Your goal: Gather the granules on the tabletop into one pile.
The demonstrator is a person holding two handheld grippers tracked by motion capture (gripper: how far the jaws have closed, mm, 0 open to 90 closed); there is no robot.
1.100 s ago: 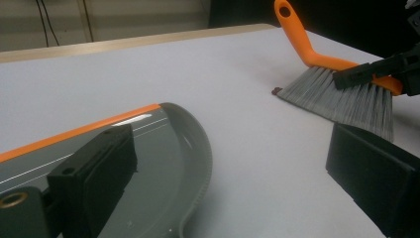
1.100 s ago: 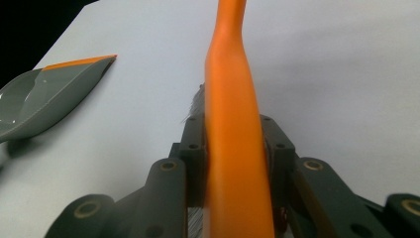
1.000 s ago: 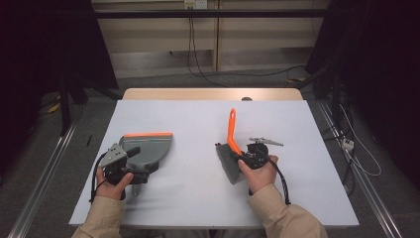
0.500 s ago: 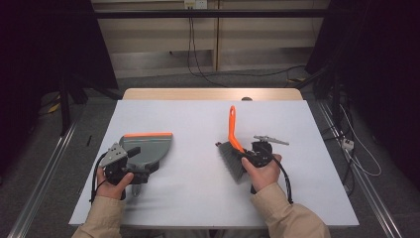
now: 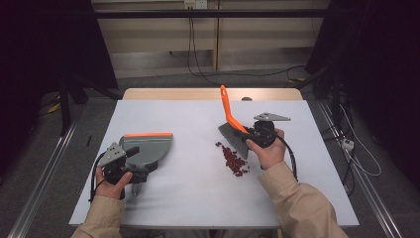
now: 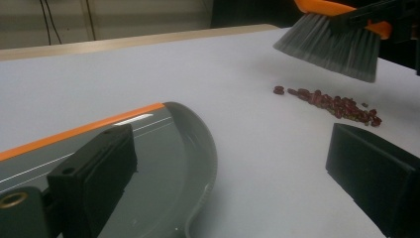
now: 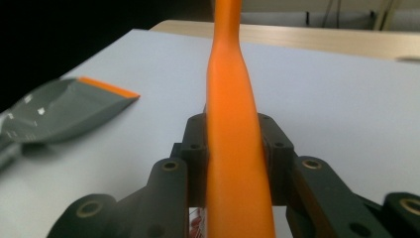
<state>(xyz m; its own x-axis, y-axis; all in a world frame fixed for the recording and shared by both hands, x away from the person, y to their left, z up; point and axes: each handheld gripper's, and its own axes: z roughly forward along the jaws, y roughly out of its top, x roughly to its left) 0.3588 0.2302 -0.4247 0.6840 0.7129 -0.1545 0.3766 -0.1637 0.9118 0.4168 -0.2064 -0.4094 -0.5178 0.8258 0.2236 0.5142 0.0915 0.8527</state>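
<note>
Right gripper [image 5: 253, 135] pinches the orange handle of the grey brush [image 5: 233, 134] above the small red beans [image 5: 233, 159] on the white worktop [image 5: 198, 198], while left gripper [image 5: 130, 168], jaws wide apart around its rim, steadies the grey dustpan with the orange lip [image 5: 146, 146] to catch them.

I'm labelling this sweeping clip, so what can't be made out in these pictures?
- Dustpan handle: high view, hidden under the left claw and hand.
- Brush bristles: right claw view, cut off by the bottom edge and the claw itself.
- Beans: high view, too small to count; type unclear.
</note>
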